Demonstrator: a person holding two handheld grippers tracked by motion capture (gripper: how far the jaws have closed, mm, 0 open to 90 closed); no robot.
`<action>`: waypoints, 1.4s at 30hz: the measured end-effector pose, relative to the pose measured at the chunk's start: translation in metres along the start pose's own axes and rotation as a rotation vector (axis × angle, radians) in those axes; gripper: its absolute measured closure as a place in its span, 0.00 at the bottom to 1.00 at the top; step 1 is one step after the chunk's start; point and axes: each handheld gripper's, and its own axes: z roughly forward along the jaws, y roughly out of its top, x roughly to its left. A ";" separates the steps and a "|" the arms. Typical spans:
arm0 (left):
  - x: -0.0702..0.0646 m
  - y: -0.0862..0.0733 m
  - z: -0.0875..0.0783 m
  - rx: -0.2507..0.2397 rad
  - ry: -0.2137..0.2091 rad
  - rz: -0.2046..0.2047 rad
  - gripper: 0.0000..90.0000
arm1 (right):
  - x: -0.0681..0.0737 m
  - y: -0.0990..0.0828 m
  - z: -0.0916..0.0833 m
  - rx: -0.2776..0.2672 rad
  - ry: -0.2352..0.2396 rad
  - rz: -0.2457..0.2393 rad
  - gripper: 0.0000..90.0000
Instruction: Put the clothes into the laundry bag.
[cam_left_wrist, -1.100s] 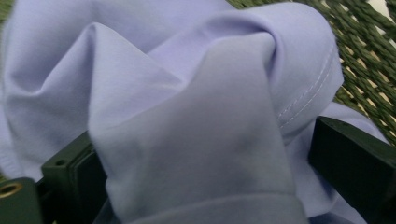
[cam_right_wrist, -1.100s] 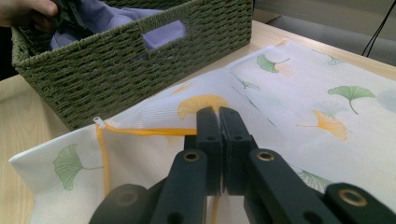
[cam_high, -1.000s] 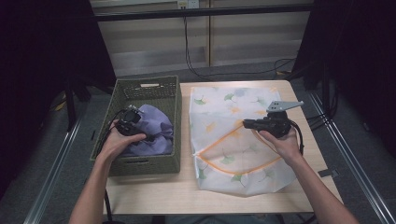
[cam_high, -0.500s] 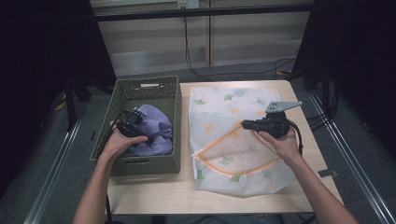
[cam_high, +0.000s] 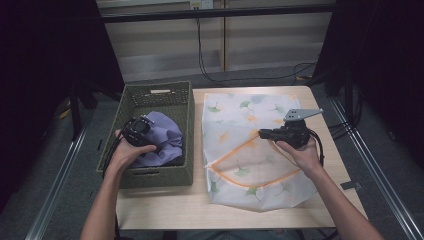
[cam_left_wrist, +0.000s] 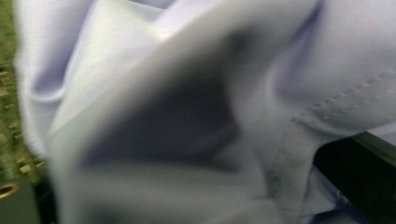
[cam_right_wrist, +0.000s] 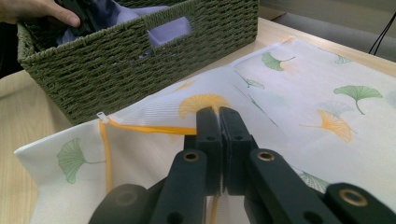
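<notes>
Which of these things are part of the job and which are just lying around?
In the job: lilac cloth, basket, mesh bag, left gripper, right gripper shut on the bag's orange-edged opening.
Lying about: cables on the floor behind the table.

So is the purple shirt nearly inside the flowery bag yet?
Not yet. Done: the mesh bag lies flat on the table, its orange zipper edge pinched up by the right tongs, which are shut on it. In hand: the left tongs are down in the green basket, pressed into the purple garment; their grip is hidden. Left: lifting the garment over, into the bag.
</notes>
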 end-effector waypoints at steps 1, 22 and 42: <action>0.001 -0.001 0.001 0.018 -0.008 -0.023 0.07 | 0.000 0.000 0.000 0.000 0.001 0.000 0.98; -0.007 0.002 0.022 0.153 0.025 0.092 0.10 | 0.001 0.000 0.001 0.006 0.002 -0.001 0.98; -0.008 0.006 0.009 0.151 -0.108 0.061 0.81 | 0.001 0.001 0.002 0.004 0.007 0.002 0.98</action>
